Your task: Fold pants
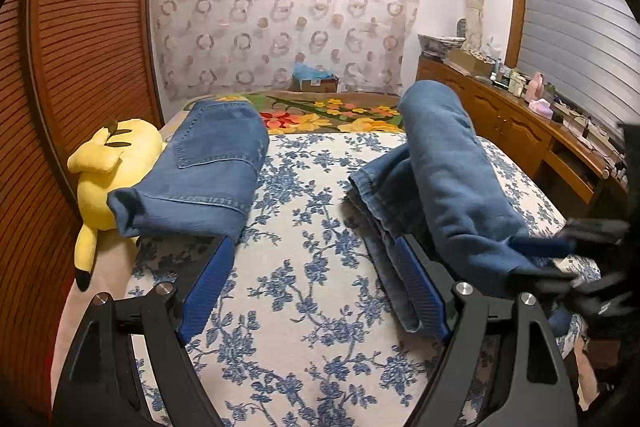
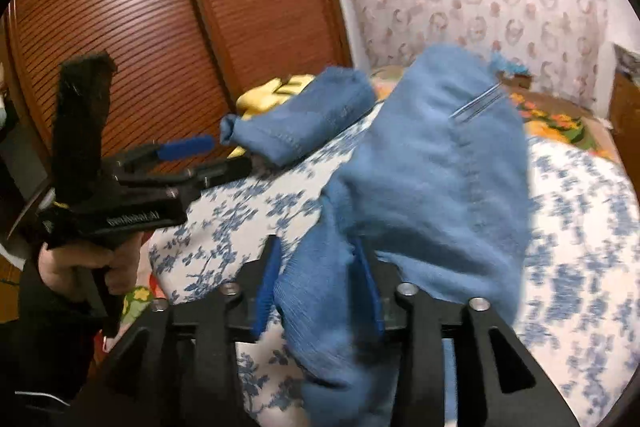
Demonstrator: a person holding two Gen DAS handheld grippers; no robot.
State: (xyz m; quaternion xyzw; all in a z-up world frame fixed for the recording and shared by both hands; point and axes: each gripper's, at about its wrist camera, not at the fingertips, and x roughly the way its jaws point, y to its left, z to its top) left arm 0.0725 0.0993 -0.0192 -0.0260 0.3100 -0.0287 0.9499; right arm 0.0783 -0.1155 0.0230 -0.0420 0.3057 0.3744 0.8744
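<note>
Louvered wardrobe (image 1: 80, 47), patterned curtain (image 1: 280, 11), seemingly cluttered dresser (image 1: 520, 115).

Left gripper (image 1: 316, 283): black two-finger frame with blue ribbed pads, jaws spread wide; nothing gripped between the pads.
Left hand (image 2: 86, 265): bare, wrapped around the black handle below the gripper body; dark sleeve at the wrist.
Right gripper (image 2: 320, 289): black frame, blue pads, jaws drawn close and clamped on a fold of blue denim pants (image 2: 432, 179).

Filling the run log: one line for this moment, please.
task: fold pants | right gripper: shut on jeans, lifted | left gripper: open, empty | folded jeans by plush | bed
</note>
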